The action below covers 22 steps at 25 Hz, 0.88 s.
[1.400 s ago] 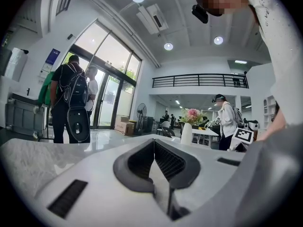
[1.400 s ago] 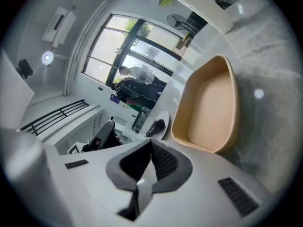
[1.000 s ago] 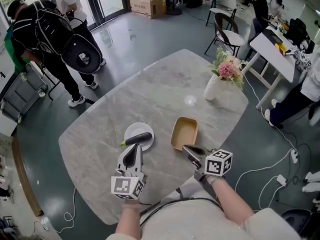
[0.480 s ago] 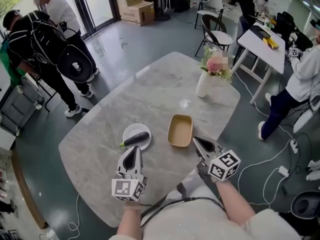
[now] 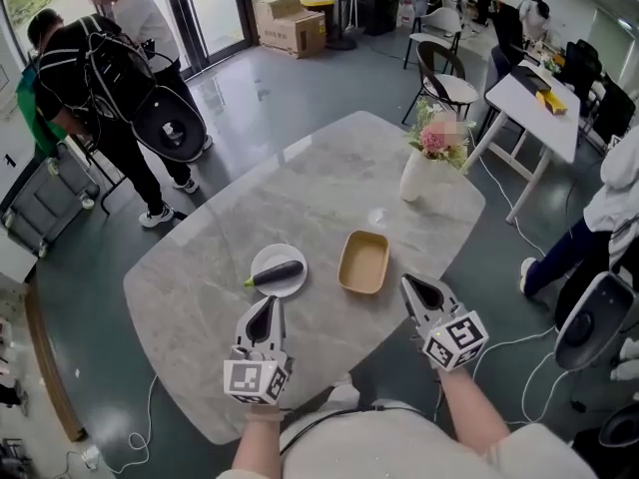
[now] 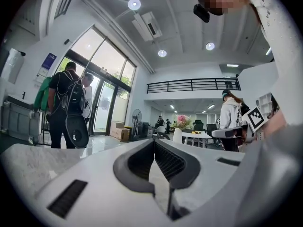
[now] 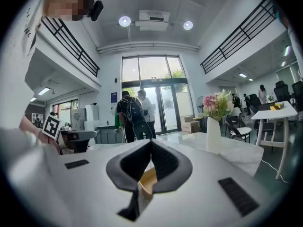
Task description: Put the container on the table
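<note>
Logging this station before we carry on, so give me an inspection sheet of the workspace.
Surface: grey marble table, bare apart from three things.
Job's things: tan container, empty, resting on the table, nothing gripping it.
Clutter: white plate with a dark vegetable; white vase of pink flowers.
Grippers: left gripper shut, empty; right gripper shut, empty; both at the table's near edge.
Cables: white cables on the floor.
Surroundings: people by glass doors, cardboard boxes, chair, white desk.

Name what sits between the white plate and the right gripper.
The tan container, resting on the marble table; the head view shows it.
</note>
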Each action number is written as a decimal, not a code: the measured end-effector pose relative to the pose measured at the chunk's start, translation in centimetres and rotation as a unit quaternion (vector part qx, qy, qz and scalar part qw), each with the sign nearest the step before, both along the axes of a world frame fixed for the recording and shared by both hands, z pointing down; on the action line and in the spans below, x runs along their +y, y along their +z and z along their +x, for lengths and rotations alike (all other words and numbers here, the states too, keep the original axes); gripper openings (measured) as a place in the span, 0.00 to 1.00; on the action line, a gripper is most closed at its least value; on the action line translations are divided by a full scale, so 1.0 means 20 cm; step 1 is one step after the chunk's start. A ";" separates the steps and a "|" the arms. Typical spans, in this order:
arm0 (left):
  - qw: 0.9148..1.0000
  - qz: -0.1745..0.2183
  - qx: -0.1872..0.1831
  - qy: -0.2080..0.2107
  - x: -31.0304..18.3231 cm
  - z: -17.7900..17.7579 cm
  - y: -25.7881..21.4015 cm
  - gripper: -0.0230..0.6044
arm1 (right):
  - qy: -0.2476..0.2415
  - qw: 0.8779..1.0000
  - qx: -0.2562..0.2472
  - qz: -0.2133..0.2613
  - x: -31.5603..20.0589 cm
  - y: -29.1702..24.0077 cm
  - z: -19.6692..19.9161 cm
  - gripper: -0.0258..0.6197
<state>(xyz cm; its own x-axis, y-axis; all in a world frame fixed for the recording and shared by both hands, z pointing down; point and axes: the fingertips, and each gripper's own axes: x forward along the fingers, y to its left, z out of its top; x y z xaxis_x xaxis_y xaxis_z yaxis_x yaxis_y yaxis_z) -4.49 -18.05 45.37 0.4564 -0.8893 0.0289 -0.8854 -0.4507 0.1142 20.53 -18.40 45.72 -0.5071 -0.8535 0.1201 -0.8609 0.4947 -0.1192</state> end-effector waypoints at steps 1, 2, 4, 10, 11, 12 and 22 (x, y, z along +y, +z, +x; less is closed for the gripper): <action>1.000 -0.001 -0.001 -0.004 0.02 -0.01 0.00 0.04 | -0.002 1.000 0.001 0.002 0.01 -0.01 -0.01 0.05; 1.000 -0.001 -0.001 -0.007 0.04 -0.02 -0.01 0.05 | -0.003 1.000 0.000 0.003 0.02 -0.01 -0.01 0.05; 1.000 -0.001 -0.005 -0.013 0.09 -0.03 -0.02 0.04 | -0.002 1.000 -0.001 0.004 0.05 -0.02 0.00 0.05; 0.999 -0.004 -0.004 -0.041 0.23 -0.06 -0.02 0.04 | -0.009 1.000 0.006 0.003 0.15 -0.02 0.03 0.05; 0.999 -0.004 -0.004 -0.043 0.25 -0.06 -0.03 0.04 | -0.010 1.000 0.007 0.003 0.16 -0.02 0.03 0.05; 0.999 -0.003 -0.005 -0.044 0.28 -0.06 -0.03 0.04 | -0.011 1.000 0.007 0.004 0.18 -0.02 0.03 0.05; 0.999 0.009 -0.009 -0.051 0.44 -0.03 -0.08 0.04 | -0.027 1.000 0.009 0.013 0.31 -0.06 0.02 0.05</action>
<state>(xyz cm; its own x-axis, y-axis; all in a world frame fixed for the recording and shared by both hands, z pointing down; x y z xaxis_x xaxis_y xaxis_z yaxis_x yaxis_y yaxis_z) -5.00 -9.28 43.68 0.3629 -0.9316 0.0206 -0.9286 -0.3597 0.0906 20.90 -12.11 44.54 -0.5500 -0.8283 0.1067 -0.8350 0.5427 -0.0907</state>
